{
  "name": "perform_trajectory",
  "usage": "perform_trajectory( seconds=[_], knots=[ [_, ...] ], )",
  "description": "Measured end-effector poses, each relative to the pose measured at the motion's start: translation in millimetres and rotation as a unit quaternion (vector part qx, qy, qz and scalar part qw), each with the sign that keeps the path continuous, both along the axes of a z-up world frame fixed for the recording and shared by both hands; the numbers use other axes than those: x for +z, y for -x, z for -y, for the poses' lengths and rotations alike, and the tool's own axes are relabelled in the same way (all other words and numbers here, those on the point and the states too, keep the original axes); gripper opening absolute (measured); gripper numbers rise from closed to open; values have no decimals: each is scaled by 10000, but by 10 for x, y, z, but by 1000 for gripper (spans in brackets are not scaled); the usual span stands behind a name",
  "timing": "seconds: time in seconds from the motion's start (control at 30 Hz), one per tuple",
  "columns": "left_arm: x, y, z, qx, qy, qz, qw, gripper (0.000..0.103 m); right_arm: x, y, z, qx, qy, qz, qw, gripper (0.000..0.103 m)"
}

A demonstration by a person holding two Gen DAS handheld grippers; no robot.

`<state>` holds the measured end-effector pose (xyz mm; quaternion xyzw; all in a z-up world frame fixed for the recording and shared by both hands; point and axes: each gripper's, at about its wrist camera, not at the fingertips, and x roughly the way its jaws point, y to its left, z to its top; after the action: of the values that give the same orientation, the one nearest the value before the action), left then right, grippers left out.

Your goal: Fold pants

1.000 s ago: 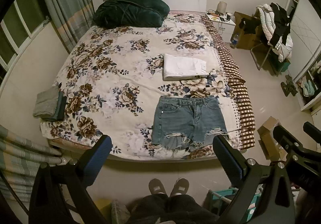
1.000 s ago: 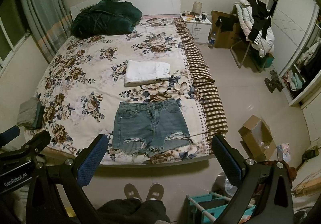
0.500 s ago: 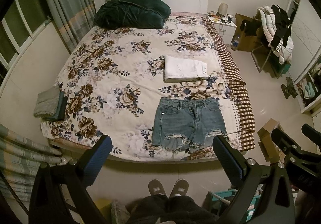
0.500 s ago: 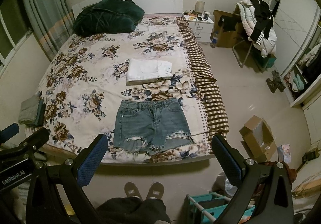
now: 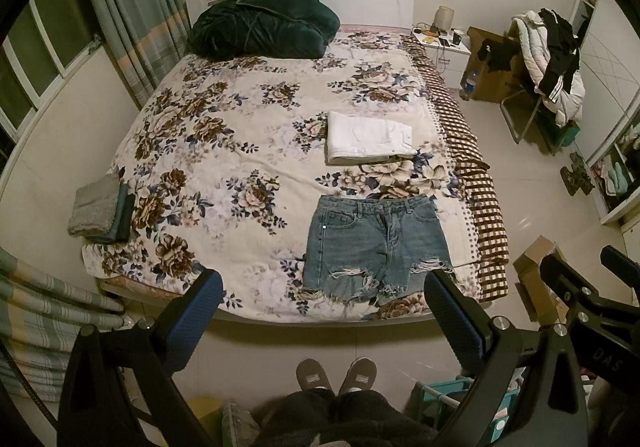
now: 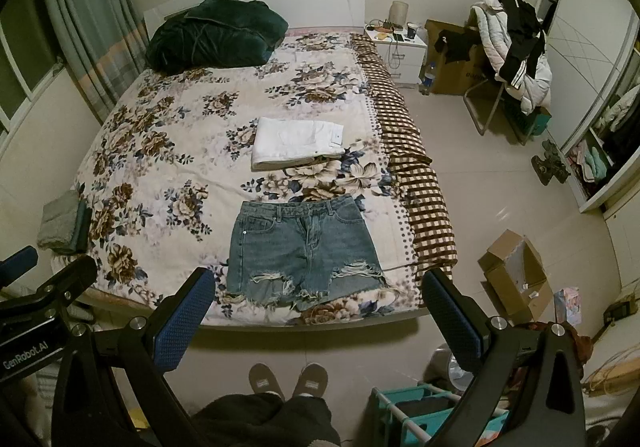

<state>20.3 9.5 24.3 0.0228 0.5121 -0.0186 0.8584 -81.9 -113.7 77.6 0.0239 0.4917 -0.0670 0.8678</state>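
Note:
Blue denim shorts [image 5: 376, 243] with frayed hems lie flat, unfolded, near the foot edge of the floral bed [image 5: 224, 167]; they also show in the right wrist view [image 6: 304, 247]. My left gripper [image 5: 324, 319] is open and empty, held above the floor short of the bed's foot. My right gripper [image 6: 316, 315] is open and empty at the same height, to the right. Each gripper's body shows at the other view's edge.
Folded white pants [image 5: 368, 137] lie beyond the shorts. Folded grey and green towels [image 5: 100, 209] sit at the bed's left corner, a dark green duvet [image 5: 260, 23] at the head. A cardboard box [image 6: 516, 275], teal rack [image 6: 424, 415] and clothes-laden chair [image 6: 512, 55] stand right.
Both grippers have drifted slightly; the views have shifted a little, so the bed sits a bit lower in frame. Nothing on the bed has moved.

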Motion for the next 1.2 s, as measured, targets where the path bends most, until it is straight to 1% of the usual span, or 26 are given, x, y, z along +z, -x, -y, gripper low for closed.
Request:
perform_trajectory(
  seconds=[0.23, 0.27, 0.67, 0.9, 0.93, 0.97, 1.1, 1.2],
  knots=[
    [-3, 2, 4, -4, -11, 7, 10000, 103, 41, 6, -46, 3, -15, 2, 10000, 103],
    [-8, 10, 6, -2, -5, 4, 10000, 103, 10, -2, -10, 3, -4, 1, 10000, 103],
    [-13, 19, 9, -10, -3, 16, 10000, 103, 29, 11, -40, 4, -7, 3, 10000, 103],
    [36, 8, -34, -19, -8, -1, 10000, 103, -11, 10, 0, -5, -20, -7, 10000, 103],
    [59, -12, -45, -24, -10, -15, 10000, 103, -15, 18, 8, -10, -35, -27, 10000, 103],
    [95, 67, -88, -16, 0, -13, 10000, 103, -19, 17, -1, -17, -49, -52, 10000, 103],
    [150, 37, -128, -35, 16, -43, 10000, 103, -75, -15, 21, -27, -89, -132, 9999, 103],
    [115, 25, -108, -11, 2, 10, 10000, 103, -120, -48, 44, -40, -106, -157, 9998, 103]
  ],
)
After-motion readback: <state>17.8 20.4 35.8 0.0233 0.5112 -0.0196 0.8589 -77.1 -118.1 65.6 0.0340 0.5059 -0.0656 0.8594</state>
